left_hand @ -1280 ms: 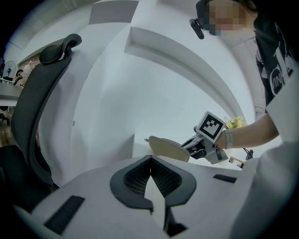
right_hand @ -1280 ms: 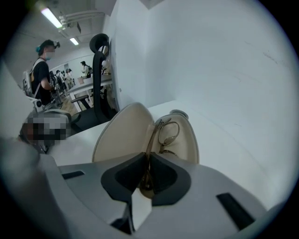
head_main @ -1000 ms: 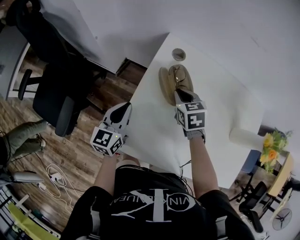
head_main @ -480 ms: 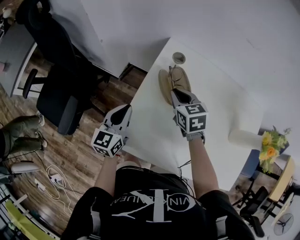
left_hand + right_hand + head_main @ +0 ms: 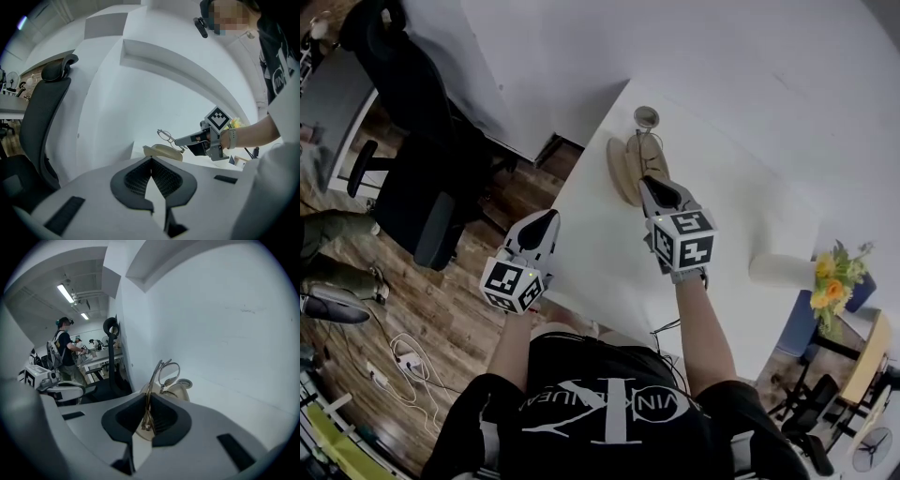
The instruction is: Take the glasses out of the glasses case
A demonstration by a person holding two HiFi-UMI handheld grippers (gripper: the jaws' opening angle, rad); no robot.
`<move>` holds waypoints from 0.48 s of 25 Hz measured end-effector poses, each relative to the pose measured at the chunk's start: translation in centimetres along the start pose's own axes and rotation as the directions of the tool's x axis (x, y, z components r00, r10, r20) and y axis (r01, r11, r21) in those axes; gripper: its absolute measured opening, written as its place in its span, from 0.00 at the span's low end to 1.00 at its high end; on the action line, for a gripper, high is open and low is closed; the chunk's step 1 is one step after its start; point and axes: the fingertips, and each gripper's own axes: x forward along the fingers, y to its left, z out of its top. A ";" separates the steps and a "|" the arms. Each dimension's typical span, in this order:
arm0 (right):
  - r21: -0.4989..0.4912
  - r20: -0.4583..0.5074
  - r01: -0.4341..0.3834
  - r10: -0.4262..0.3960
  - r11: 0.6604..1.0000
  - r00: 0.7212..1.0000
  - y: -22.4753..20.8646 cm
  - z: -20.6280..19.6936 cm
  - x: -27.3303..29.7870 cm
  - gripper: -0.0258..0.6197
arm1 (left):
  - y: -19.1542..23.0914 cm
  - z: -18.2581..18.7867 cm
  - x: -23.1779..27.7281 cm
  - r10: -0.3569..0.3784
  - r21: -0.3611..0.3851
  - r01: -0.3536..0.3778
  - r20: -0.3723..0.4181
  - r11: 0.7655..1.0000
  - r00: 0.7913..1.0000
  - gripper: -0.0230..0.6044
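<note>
At the near edge of the white table (image 5: 600,248), just off its left side, the left gripper (image 5: 546,218) hangs idle with its jaws pressed together on nothing. Judgement: parked there to leave the work zone free, since the case needs no steadying now.

Further in, the right gripper (image 5: 650,184) points forward and down. Its jaws are clamped on the glasses (image 5: 168,373), pinching the folded temples so that the lenses stand upright beyond the jaw tips. Judgement: gripping the arms keeps the pads off the lenses.

Glasses are clear of the glasses case (image 5: 617,171), held in the air above it and not touching it. The case lies open on the table, tan shell up, empty as far as I can tell.

Beyond the case: round port (image 5: 646,115) in the tabletop. Extraction looks done; set-down remains.
</note>
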 end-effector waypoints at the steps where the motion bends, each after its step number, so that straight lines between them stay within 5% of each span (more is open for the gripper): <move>1: 0.003 0.008 -0.001 0.001 1.000 1.000 0.0 0.1 -0.3 0.11 | -0.2 0.0 -0.1 0.001 0.001 -0.001 0.001 1.000 1.000 0.06; 12: -0.002 0.078 0.001 -0.001 1.000 0.997 -0.2 0.0 -4.5 0.11 | -2.6 1.1 -0.8 0.006 0.028 -0.006 0.028 1.000 1.000 0.06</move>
